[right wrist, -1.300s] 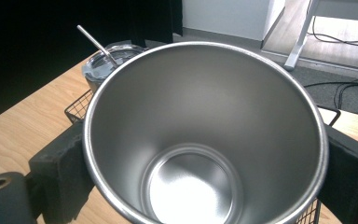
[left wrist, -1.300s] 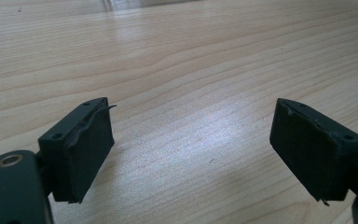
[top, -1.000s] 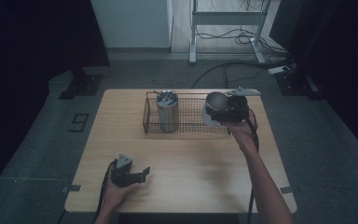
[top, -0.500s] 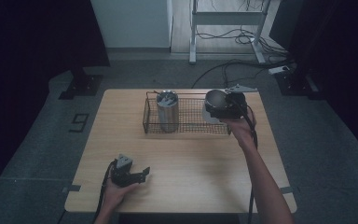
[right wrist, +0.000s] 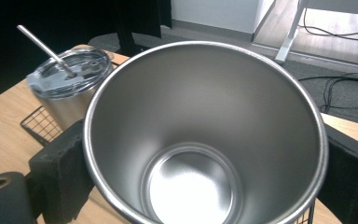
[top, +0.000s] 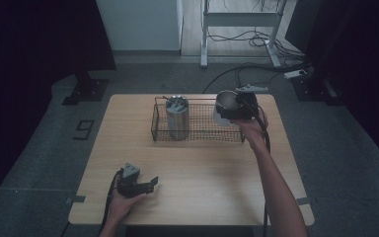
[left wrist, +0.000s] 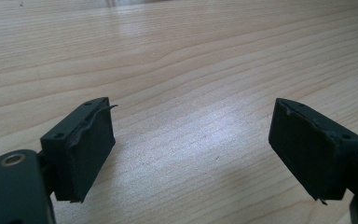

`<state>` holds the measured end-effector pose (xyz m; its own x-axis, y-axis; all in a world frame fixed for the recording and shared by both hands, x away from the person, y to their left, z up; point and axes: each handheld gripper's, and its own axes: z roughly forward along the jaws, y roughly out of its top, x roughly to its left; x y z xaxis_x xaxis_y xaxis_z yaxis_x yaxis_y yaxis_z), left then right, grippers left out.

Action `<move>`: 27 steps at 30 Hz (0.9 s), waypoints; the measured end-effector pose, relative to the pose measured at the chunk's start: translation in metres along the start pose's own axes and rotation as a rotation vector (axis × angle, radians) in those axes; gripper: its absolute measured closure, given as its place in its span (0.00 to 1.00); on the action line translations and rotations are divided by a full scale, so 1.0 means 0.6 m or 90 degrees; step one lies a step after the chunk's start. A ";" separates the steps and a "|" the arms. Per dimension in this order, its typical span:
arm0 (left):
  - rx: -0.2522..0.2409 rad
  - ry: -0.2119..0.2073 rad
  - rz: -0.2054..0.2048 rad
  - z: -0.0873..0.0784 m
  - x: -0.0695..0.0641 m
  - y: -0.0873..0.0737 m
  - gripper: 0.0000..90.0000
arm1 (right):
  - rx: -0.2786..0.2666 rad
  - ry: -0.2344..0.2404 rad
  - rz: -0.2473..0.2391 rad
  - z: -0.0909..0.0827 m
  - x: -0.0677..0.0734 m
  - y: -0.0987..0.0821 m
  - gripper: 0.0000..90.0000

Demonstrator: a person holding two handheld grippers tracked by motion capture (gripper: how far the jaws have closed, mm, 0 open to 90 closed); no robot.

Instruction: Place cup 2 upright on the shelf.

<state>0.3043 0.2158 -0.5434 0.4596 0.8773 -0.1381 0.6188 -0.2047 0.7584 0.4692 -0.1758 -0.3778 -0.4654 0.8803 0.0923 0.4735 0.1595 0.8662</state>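
Note:
My right gripper (top: 233, 106) is shut on an empty, lidless steel cup (top: 225, 102), held upright in the air over the right end of a wire basket (top: 202, 134). In the right gripper view its black pads (right wrist: 58, 179) press on both sides of the cup (right wrist: 205, 140), whose shiny inside is bare. A lidded steel tumbler (top: 177, 116) with a metal straw stands inside the basket's left part (right wrist: 70, 84). My left gripper (top: 152, 183) rests low over the table's near left; its jaws (left wrist: 191, 144) stand apart with only bare wood between them.
The wooden table (top: 197, 168) has open surface between the basket and its near edge. The basket's wire corner (right wrist: 39, 123) lies just beside the held cup. Cables and a metal frame stand on the floor beyond the table.
My right gripper has carried the cup a little to the left and farther back, over the basket's right end. The left gripper has stayed put.

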 end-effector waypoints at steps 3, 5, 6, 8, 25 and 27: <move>0.000 0.000 0.000 0.000 0.001 0.000 0.16 | 0.003 -0.002 0.002 0.008 -0.004 0.004 0.08; 0.002 -0.001 0.001 0.000 0.001 0.000 0.16 | 0.004 -0.003 0.001 0.013 -0.005 0.007 0.08; 0.002 -0.001 0.001 0.000 0.001 0.000 0.16 | 0.005 -0.003 0.001 0.016 -0.006 0.008 0.08; 0.003 -0.001 0.001 0.000 0.001 0.000 0.16 | 0.004 -0.004 -0.001 0.022 -0.007 0.010 0.08; 0.001 -0.011 -0.013 -0.004 0.006 0.001 0.16 | 0.040 -0.011 0.001 0.080 -0.021 0.006 0.08; 0.000 -0.011 -0.013 -0.004 0.007 0.001 0.16 | 0.042 -0.011 0.000 0.086 -0.021 0.007 0.08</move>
<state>0.3051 0.2201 -0.5421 0.4572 0.8740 -0.1643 0.6286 -0.1869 0.7549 0.5158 -0.1634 -0.4005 -0.4529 0.8876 0.0844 0.5221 0.1873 0.8321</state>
